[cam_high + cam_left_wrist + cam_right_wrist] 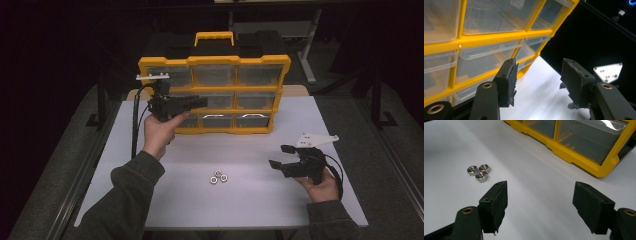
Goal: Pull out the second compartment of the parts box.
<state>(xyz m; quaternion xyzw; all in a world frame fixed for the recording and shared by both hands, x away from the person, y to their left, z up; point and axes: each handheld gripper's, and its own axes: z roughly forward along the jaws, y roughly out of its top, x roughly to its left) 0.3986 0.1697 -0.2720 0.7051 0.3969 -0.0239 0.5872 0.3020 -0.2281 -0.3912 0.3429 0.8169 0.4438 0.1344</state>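
**Nuts untouched, organizer drawers all shut: the work has barely begun**

The left gripper [192, 104] is raised in front of the yellow drawer organizer [214, 95], level with its middle row of clear drawers [487, 58]. Its jaws stand partly apart with nothing between them; in the left gripper view only bare table and drawer fronts show in the gap, and the pads touch no drawer. No drawer stands out from the frame, so opening one appears to be the step in hand and not yet done.

The right gripper [279, 157] hangs low over the white table [250, 200], jaws spread wide and empty. Three steel hex nuts [479, 172] lie huddled together, touching one another, ahead of its jaws and off toward the one at the left of the right gripper view; in the high view the nuts [218, 177] sit between the two forearms, well below the left gripper and near the right one.

Judging by the layout, the nuts are meant for a drawer. If so, everything remains: pulling a drawer open, lifting the nuts one at a time, dropping them in, and pushing the drawer shut.
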